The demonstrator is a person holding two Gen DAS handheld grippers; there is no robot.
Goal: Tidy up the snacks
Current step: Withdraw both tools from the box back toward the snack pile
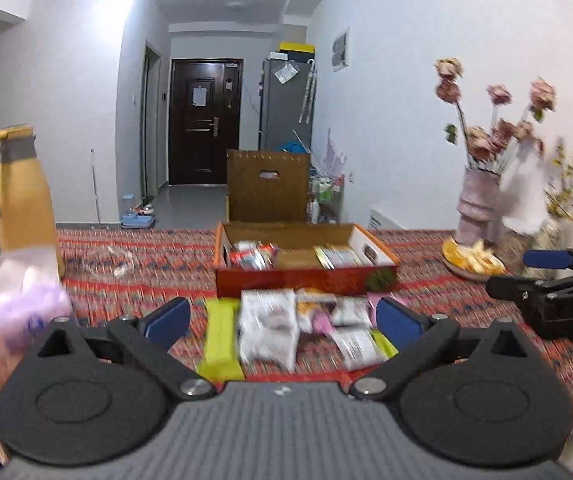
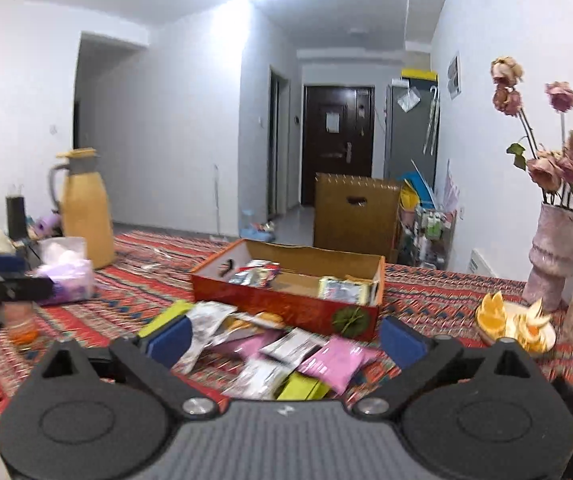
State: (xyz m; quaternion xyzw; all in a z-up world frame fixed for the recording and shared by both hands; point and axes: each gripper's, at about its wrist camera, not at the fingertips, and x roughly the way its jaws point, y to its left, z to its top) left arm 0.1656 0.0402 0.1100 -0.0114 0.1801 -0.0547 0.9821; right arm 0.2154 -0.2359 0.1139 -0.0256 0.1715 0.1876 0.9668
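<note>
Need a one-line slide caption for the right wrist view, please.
Open right gripper above loose snack packets before the partly filled red box.

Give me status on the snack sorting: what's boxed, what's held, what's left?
Done: a few packets already lie in the orange box, some at its left end, some at its right. In hand: nothing; the left gripper and right gripper are both open and empty. Left: the pile of loose packets on the tablecloth in front of the box, including pink, white and yellow-green ones.
</note>
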